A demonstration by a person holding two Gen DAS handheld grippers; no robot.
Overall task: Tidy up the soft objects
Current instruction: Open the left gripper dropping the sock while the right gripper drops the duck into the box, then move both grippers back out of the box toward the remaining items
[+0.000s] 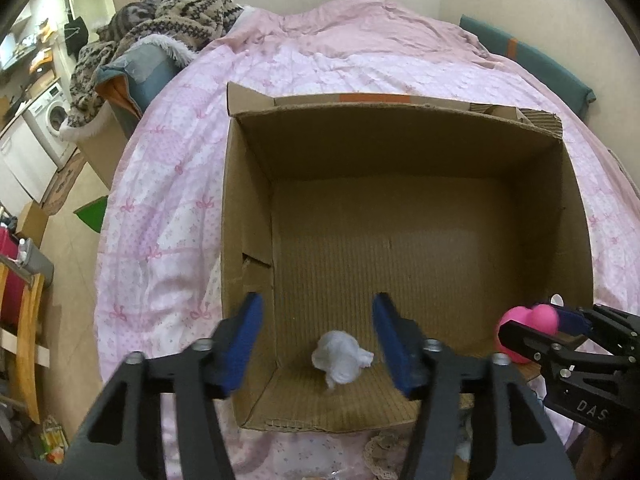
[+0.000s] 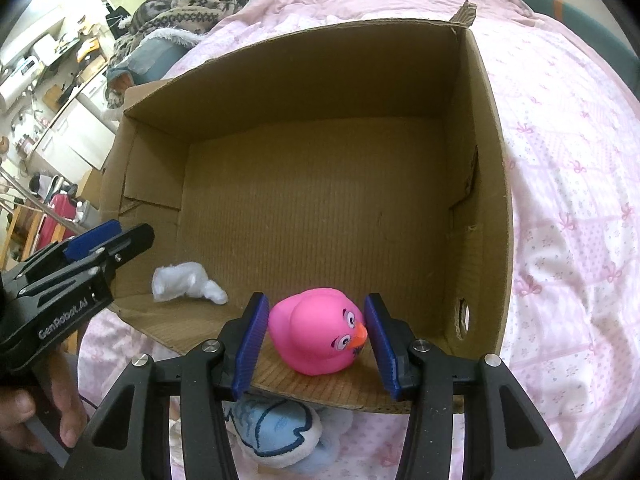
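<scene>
An open cardboard box (image 1: 400,144) (image 2: 484,160) stands on the pink bed. A white crumpled soft object (image 1: 340,357) (image 2: 186,282) lies on the box floor near the front wall. My left gripper (image 1: 318,344) is open above it, empty; it also shows in the right wrist view (image 2: 108,240). My right gripper (image 2: 314,330) is shut on a pink rubber duck (image 2: 320,330) with an orange beak, held over the box's front right corner. The duck also shows in the left wrist view (image 1: 528,330).
A blue and white plush toy (image 2: 280,432) lies on the bed just in front of the box. The pink quilt (image 1: 168,216) surrounds the box. Patterned blankets (image 1: 176,12) pile at the bed's far left. A washing machine (image 1: 50,120) and furniture stand at left.
</scene>
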